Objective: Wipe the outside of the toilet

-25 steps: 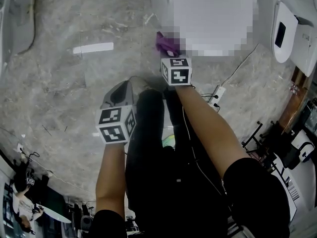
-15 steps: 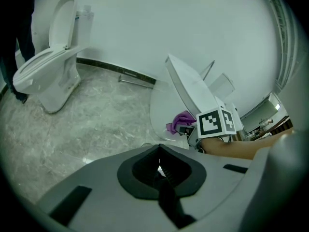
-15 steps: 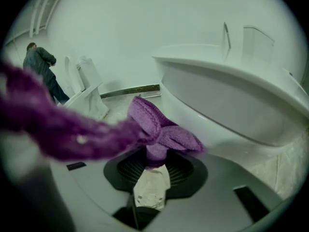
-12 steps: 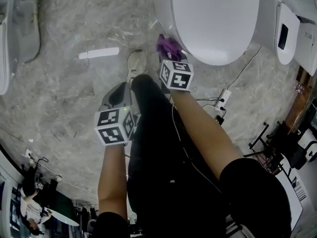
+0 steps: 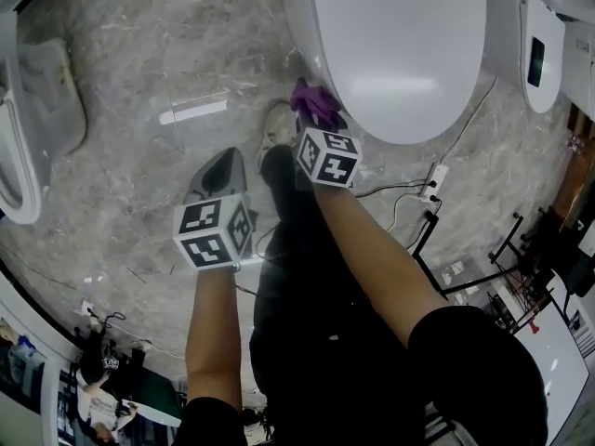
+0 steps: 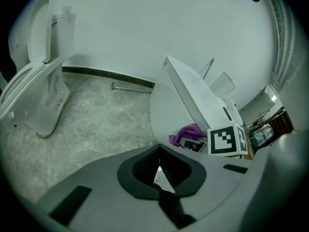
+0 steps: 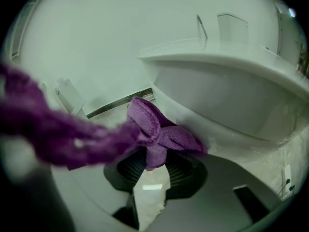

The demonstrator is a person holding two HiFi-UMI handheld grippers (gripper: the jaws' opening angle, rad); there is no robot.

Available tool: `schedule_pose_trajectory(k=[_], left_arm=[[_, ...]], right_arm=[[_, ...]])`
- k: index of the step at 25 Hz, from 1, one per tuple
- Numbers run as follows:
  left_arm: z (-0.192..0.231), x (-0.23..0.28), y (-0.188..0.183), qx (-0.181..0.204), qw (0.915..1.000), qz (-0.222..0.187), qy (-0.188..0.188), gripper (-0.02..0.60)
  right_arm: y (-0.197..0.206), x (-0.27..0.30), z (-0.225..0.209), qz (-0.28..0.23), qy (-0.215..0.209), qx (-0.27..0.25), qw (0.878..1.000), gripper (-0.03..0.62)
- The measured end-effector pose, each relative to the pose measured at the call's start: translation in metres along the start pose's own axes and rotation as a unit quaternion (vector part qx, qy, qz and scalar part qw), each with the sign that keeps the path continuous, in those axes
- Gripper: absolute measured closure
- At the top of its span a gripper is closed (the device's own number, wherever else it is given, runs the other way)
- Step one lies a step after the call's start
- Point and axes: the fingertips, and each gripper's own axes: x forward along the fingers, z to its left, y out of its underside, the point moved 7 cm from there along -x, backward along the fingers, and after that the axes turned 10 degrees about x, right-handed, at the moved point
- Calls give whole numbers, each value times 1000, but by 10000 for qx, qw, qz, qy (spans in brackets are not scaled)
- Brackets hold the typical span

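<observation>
The white toilet (image 5: 400, 54) with its lid down fills the top of the head view. A purple cloth (image 5: 314, 102) is pressed against the bowl's left front side. My right gripper (image 5: 317, 121) is shut on the cloth, and its marker cube hides the jaws from above. In the right gripper view the cloth (image 7: 153, 129) bunches out of the right gripper (image 7: 153, 153) against the bowl (image 7: 227, 100). My left gripper (image 5: 223, 163) hangs over the floor left of the toilet, shut, with nothing in it. From the left gripper (image 6: 159, 170) I see the bowl (image 6: 166, 105) and cloth (image 6: 188, 133).
A second toilet (image 5: 33, 128) stands at the left edge. A white strip (image 5: 193, 110) lies on the marble floor. A power strip with cables (image 5: 433, 182) sits right of the toilet. The person's shoe (image 5: 275, 126) is by the bowl. Metal racks crowd the right side.
The head view has swung so that the whole toilet lid and the left toilet show. The right gripper with the cloth has slid a little along the bowl's side. The left gripper stays low.
</observation>
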Motion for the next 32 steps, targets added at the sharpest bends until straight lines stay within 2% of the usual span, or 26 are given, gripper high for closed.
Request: schedule_pose_trajectory(k=[5, 9, 18, 27, 32], left_arm=[[23, 7, -35, -54, 9999, 114, -10, 571], [33, 9, -65, 191, 9997, 148, -11, 571], [51, 23, -119, 451, 9987, 218, 59, 571], [74, 60, -176, 906, 9948, 333, 330, 571], [102, 70, -201, 1050, 9921, 463, 500, 571]], right_arm=[[-16, 13, 14, 61, 131, 323, 9994, 482], [-24, 22, 22, 103, 212, 566, 9981, 482], [-47, 45, 42, 46, 359, 1142, 9928, 482], [-78, 74, 61, -241, 492, 1488, 9873, 482], [-98, 92, 77, -368, 704, 1683, 9825, 482]])
